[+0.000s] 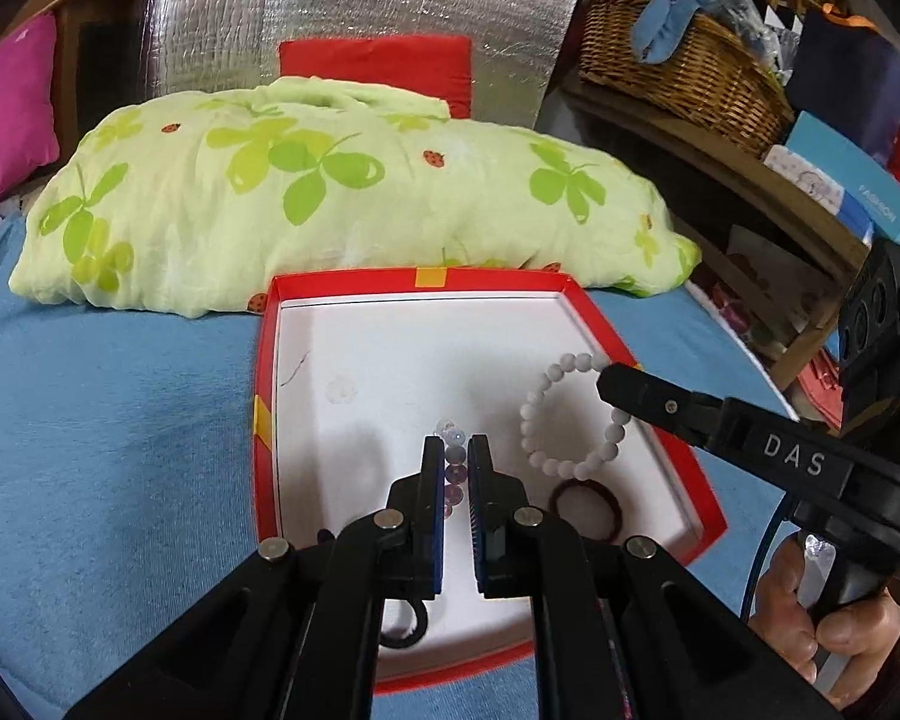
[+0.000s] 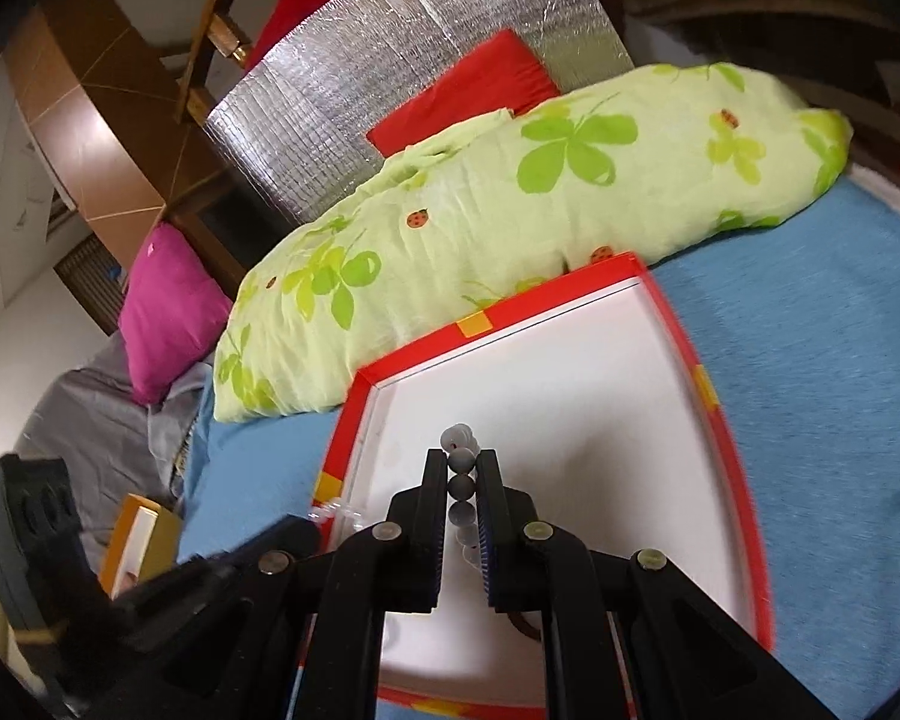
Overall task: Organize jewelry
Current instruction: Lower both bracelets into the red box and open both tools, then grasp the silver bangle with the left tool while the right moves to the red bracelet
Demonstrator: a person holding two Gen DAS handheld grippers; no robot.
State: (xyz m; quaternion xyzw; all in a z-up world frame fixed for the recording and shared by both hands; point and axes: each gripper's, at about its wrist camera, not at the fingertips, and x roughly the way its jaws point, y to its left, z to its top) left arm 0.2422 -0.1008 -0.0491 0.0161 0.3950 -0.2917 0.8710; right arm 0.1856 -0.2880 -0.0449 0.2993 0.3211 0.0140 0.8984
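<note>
In the lower centre of the left wrist view, the left gripper (image 1: pixel 455 450) is pinching a clear and purple bead bracelet (image 1: pixel 453 441) over the red-rimmed white tray (image 1: pixel 262 396). At right, the right gripper (image 1: pixel 607 379) is clamping a white bead bracelet (image 1: pixel 546 420) above a dark hair tie (image 1: pixel 582 507). The tray is sitting on a blue bedspread (image 1: pixel 120 450), touching a clover-print pillow (image 1: pixel 306 180). Only the right wrist view is showing the magenta cushion (image 2: pixel 168 312) fully.
</note>
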